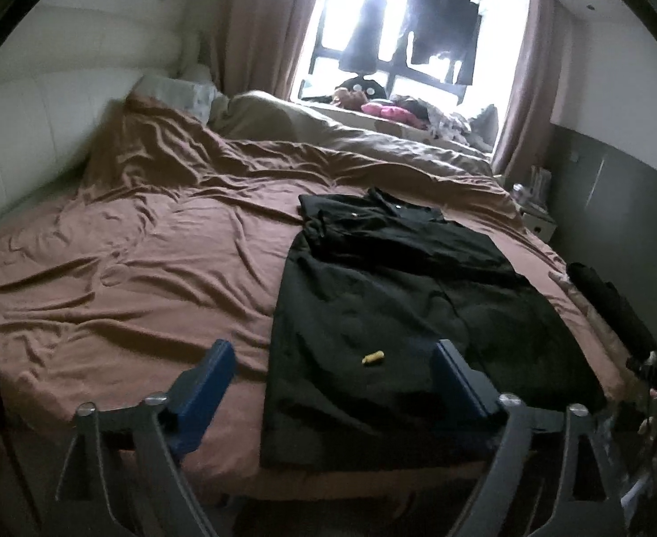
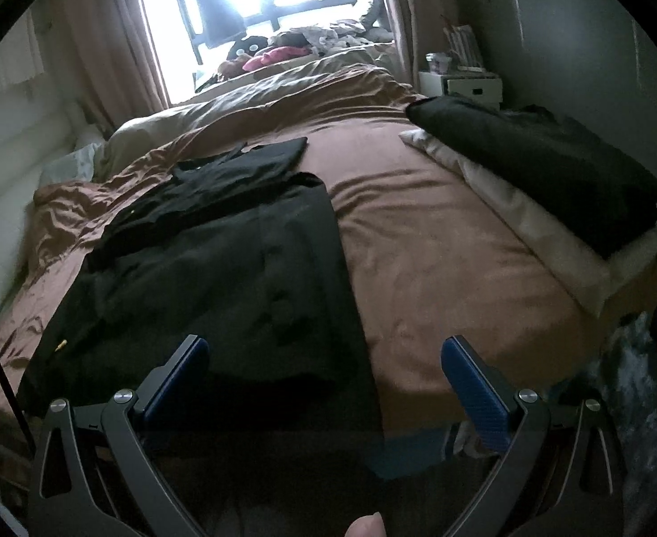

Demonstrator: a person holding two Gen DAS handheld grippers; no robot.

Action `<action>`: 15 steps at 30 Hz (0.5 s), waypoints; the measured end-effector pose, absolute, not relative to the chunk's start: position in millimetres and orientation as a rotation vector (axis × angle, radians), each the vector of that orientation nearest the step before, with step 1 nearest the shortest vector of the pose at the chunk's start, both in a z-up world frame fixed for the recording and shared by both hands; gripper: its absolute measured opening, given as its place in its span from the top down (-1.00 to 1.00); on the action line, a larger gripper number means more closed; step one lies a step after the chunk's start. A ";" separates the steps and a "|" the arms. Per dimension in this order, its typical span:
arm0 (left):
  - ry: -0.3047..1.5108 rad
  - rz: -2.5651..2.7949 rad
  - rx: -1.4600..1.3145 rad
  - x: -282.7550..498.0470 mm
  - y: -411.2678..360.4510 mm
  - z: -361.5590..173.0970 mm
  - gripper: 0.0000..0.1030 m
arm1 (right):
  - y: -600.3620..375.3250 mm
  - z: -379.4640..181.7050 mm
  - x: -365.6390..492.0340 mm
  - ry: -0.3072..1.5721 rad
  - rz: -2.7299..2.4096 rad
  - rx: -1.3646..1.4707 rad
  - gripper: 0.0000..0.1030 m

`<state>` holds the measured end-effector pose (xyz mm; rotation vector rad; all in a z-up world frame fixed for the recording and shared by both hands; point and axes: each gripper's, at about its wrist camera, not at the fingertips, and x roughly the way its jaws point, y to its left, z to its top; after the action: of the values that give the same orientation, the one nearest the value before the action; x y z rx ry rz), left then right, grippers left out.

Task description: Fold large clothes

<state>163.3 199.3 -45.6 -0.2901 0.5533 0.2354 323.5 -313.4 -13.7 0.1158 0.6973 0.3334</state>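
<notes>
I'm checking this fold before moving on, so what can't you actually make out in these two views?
- Black garment: near hem runs into shadow at the bed edge, right wrist view.
- Small yellow item on it: too small to identify.
- Dark pile on the bed's right: folds unreadable, too dark.
- Window: glare washes out the hanging clothes.

Dim room; window (image 1: 411,31) blown out, backlighting bed (image 1: 149,246); edges bent, vignetted; foreground soft, perhaps motion blur.

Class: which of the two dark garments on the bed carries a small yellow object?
The spread-out coat near the grippers; the folded one lies on white fabric at the bed's edge.
</notes>
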 end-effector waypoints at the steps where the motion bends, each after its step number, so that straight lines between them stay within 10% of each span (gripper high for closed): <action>1: 0.553 0.231 -0.297 158.1 199.3 -48.7 -0.80 | -315.4 -15.6 320.6 0.701 0.333 0.121 -1.00; 15: 0.640 0.212 -0.410 123.9 224.3 -112.4 -0.84 | -343.8 -44.4 297.1 0.742 0.365 0.191 -1.00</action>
<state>123.9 224.3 -112.4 -0.4102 0.6397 0.2124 297.1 -343.8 -44.4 0.1913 0.7419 0.3649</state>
